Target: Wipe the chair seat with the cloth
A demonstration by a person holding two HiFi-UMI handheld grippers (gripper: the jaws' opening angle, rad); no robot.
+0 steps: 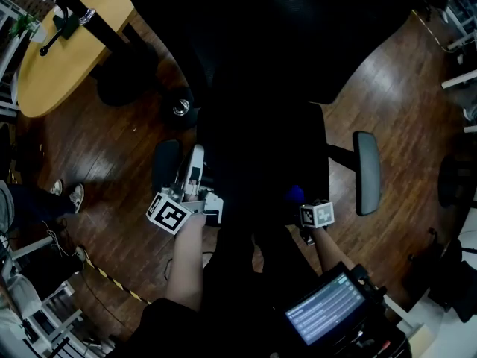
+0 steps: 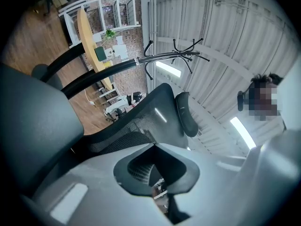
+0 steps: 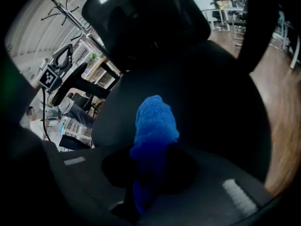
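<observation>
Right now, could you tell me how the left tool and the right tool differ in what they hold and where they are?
The right tool is shut on the blue cloth, while the left tool is shut on nothing. In the head view, the right tool is over the dark chair seat, while the left tool is off its edge, beside the armrest pad. Both tools have their jaws closed.

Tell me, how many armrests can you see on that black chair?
2. The left armrest sits just left of the dark chair seat; the right armrest stands out on its right side. None seems to be hidden.
</observation>
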